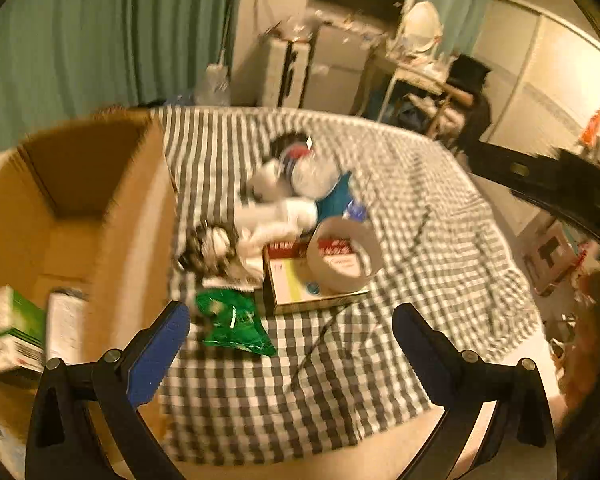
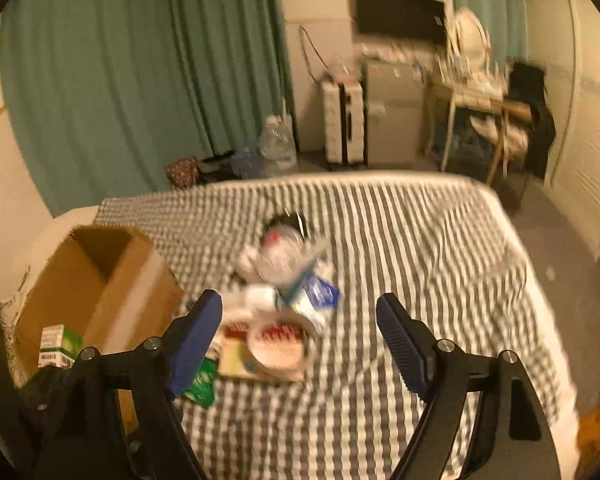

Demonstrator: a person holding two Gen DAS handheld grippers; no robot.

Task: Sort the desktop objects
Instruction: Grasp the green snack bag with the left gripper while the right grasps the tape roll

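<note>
While spread wide, both tools (image 1: 290, 320) (image 2: 300, 316) hover above the checked cloth (image 1: 400, 220).

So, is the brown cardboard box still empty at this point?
No, the brown cardboard box already holds a green-and-white carton and another white box beside it.
</note>
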